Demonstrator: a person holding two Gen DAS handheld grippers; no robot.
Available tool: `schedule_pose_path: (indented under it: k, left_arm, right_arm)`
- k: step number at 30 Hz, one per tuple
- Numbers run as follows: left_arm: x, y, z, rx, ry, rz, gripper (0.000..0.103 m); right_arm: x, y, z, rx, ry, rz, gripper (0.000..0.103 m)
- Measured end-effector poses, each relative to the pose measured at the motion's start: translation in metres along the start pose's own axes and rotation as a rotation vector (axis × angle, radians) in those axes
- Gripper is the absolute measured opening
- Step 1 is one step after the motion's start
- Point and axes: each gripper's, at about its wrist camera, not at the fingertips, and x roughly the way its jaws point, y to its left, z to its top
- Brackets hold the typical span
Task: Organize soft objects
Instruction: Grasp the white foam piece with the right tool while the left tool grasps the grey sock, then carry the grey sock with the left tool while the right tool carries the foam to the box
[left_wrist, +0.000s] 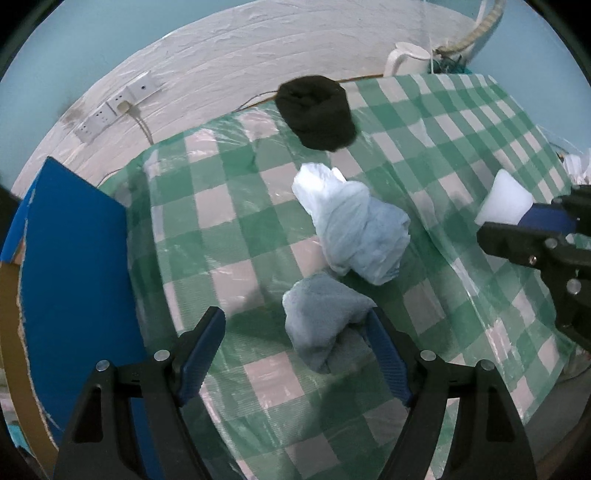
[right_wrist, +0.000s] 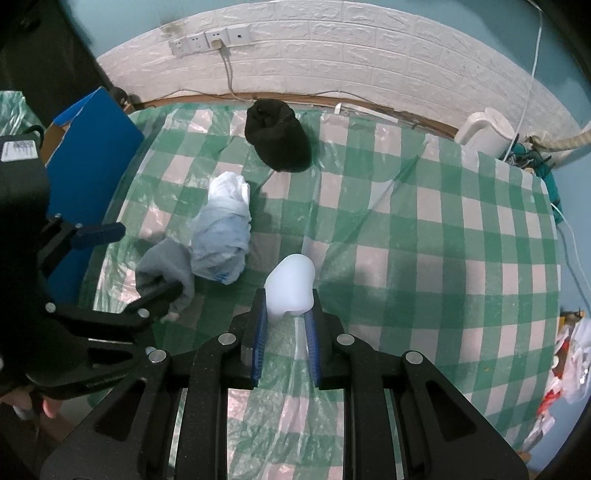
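A grey-blue folded cloth (left_wrist: 325, 325) lies on the green checked tablecloth (left_wrist: 229, 236). My left gripper (left_wrist: 295, 325) is open around it, its right finger touching the cloth; it also shows in the right wrist view (right_wrist: 144, 258) beside the cloth (right_wrist: 166, 266). A light blue bundled cloth (left_wrist: 354, 229) (right_wrist: 221, 229) lies just beyond. A black rolled cloth (left_wrist: 317, 110) (right_wrist: 279, 136) sits at the far edge. My right gripper (right_wrist: 286, 302) is shut on a white sponge (right_wrist: 290, 284) above the table; the right gripper (left_wrist: 524, 221) and sponge (left_wrist: 504, 199) show at the right in the left wrist view.
A blue box (left_wrist: 74, 266) (right_wrist: 92, 147) stands at the table's left edge. A white kettle (left_wrist: 406, 57) (right_wrist: 484, 133) stands at the far right corner by cables. Wall sockets (right_wrist: 210, 38) sit on the white brick wall.
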Motion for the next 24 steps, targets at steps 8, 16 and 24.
schedule_pose_path:
  k: [8, 16, 24]
  left_arm:
    - [0.005, -0.004, -0.002, -0.004, 0.001, -0.035, 0.036]
    - [-0.005, -0.003, -0.008, 0.011, -0.032, 0.001, 0.022]
    - [-0.033, 0.01, -0.01, -0.025, -0.096, 0.015, 0.022]
  right_arm:
    - [0.0, -0.004, -0.001, 0.008, 0.0, 0.002, 0.018]
    - [-0.009, 0.0, 0.001, -0.002, -0.019, 0.006, 0.017]
    - [-0.023, 0.013, 0.004, -0.028, -0.049, 0.005, 0.018]
